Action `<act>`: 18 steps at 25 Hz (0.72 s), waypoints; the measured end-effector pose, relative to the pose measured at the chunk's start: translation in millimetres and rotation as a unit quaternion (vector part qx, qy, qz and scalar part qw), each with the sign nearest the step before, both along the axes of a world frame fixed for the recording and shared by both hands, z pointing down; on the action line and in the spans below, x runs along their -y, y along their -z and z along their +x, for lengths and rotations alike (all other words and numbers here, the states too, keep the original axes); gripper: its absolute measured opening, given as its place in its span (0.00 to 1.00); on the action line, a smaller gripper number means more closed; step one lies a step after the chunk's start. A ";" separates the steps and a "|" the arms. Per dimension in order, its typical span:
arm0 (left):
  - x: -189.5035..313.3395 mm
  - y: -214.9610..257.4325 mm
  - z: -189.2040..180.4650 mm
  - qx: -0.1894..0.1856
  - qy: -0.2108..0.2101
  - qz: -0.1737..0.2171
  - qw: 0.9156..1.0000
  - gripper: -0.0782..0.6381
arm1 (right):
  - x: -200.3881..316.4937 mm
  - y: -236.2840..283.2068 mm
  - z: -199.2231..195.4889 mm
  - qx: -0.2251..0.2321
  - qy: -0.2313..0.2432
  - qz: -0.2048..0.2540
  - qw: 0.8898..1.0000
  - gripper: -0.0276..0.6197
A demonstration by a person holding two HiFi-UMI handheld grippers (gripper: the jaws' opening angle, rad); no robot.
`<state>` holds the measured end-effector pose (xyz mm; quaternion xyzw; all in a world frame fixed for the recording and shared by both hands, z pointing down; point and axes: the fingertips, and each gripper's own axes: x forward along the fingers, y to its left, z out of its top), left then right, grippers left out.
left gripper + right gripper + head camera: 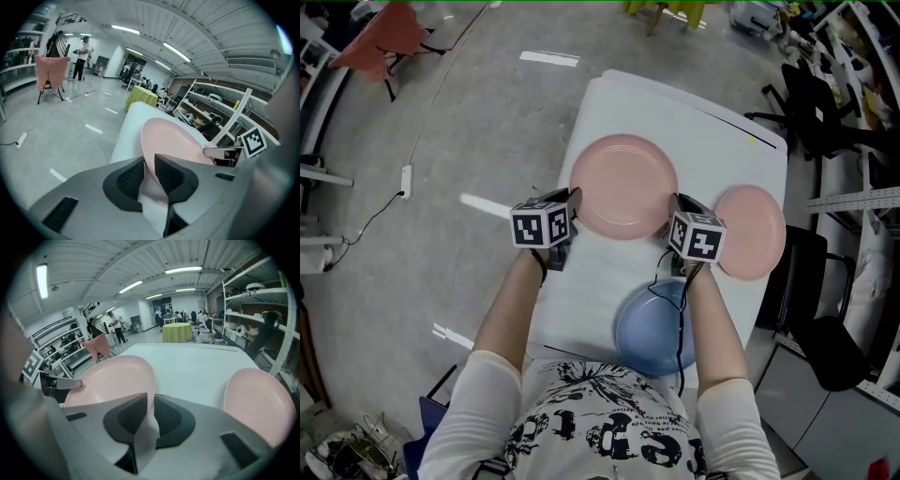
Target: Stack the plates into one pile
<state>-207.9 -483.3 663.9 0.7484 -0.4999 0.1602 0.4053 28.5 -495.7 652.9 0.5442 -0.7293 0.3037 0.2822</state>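
A large pink plate [623, 186] lies in the middle of the white table [703, 131]. My left gripper [575, 202] is at its left rim and my right gripper [675, 208] at its right rim. In the left gripper view the jaws [149, 171] pinch the plate's [173, 138] edge between the pads. The right gripper view shows its jaws [151, 413] closed on the opposite rim of the same plate [112, 378]. A smaller pink plate [750, 231] [260, 401] lies to the right on the table. A blue plate [652, 330] sits at the near edge, close to my body.
The table's edges are close on the left and right. Black chairs [825, 337] and metal shelving [862, 202] stand to the right. On the grey floor to the left lie a power strip with its cable [406, 180], and a red cloth hangs on a stand [389, 42].
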 end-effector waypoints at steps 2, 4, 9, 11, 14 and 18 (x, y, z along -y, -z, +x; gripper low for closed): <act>-1.7 0.5 -0.4 0.007 -0.001 -0.001 1.000 0.22 | -0.3 -1.5 -0.4 0.011 -0.003 -0.009 1.000 0.11; -4.5 1.1 1.1 0.005 0.000 -0.005 1.000 0.22 | -2.5 -1.4 -0.6 0.026 -0.008 -0.019 0.999 0.10; -23.8 9.7 -1.5 0.003 0.006 -0.008 1.000 0.21 | -20.1 8.4 -2.6 0.030 -0.010 -0.025 0.999 0.10; -30.9 17.4 -3.0 0.001 0.007 -0.001 1.000 0.21 | -28.5 13.2 -4.2 0.036 -0.011 -0.025 0.999 0.10; -45.1 25.4 -1.9 -0.005 0.009 0.004 1.000 0.21 | -41.0 23.8 -3.0 0.045 -0.016 -0.020 0.999 0.10; -71.0 34.6 2.7 -0.019 0.020 0.007 1.000 0.21 | -64.4 38.2 2.1 0.057 -0.016 -0.009 0.998 0.09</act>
